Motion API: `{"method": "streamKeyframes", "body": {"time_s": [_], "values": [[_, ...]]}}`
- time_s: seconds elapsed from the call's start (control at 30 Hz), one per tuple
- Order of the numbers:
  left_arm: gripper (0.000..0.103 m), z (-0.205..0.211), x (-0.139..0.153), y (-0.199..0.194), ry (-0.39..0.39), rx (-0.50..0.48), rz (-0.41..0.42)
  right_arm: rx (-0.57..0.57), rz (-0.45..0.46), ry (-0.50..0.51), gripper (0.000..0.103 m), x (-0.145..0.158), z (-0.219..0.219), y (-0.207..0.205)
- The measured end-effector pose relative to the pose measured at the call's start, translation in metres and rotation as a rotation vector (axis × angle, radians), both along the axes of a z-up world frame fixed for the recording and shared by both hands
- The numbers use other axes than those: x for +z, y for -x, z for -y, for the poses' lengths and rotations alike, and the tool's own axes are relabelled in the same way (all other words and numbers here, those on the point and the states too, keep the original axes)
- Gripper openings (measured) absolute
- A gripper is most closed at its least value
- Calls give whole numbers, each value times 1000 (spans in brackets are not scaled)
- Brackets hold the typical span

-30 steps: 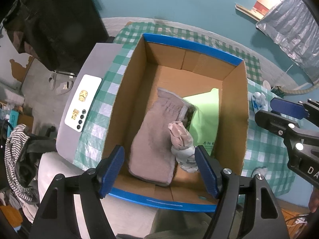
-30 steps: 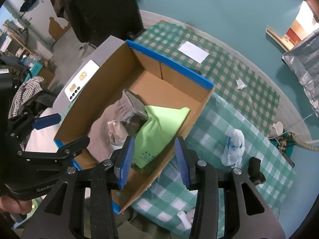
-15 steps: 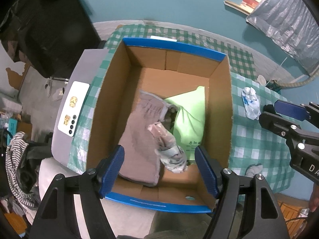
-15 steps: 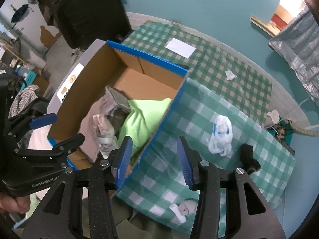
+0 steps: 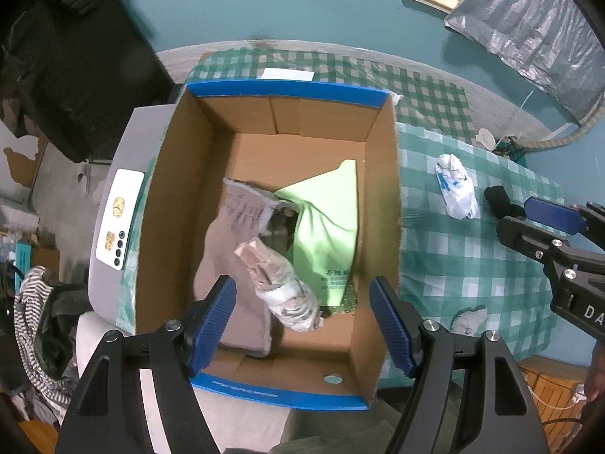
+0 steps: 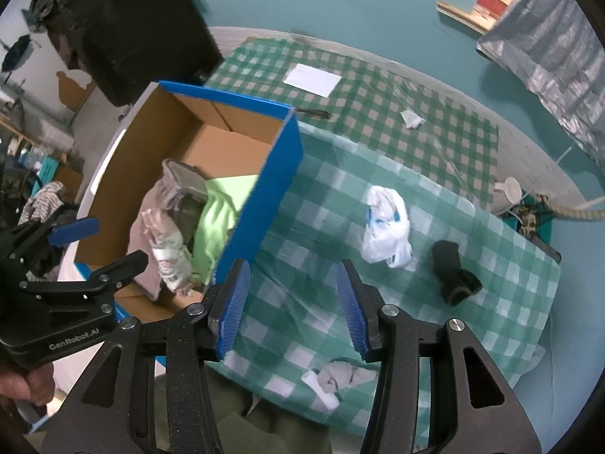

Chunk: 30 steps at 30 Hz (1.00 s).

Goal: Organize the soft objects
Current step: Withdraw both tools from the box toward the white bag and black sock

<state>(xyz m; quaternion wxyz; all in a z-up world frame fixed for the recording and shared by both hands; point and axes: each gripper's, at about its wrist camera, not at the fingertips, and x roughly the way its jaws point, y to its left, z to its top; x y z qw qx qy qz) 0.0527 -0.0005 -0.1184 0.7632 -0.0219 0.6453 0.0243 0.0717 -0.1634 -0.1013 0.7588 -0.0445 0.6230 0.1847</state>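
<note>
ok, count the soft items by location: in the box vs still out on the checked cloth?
In the cardboard box: 3 (grey garment, green cloth, rolled pale bundle)
On the checked cloth: 3 (white bag, black sock, small grey-white sock)
Total: 6

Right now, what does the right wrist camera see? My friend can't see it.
The open right tool hovers empty above a green checked tablecloth. A white plastic bag and black sock lie there; the cardboard box of clothes sits left.
</note>
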Motion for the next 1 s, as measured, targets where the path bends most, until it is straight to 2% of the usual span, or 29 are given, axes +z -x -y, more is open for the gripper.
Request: {"method": "streamKeyframes", "body": {"time_s": [0.4, 0.53, 1.0], "values": [[74, 34, 1, -14, 5, -59, 5, -83, -12, 11, 49, -5, 47, 1], [74, 50, 3, -19, 6, -88, 12, -116, -9, 16, 55, -6, 67, 1], [74, 110, 9, -33, 5, -186, 30, -198, -20, 35, 55, -13, 128, 4]]}}
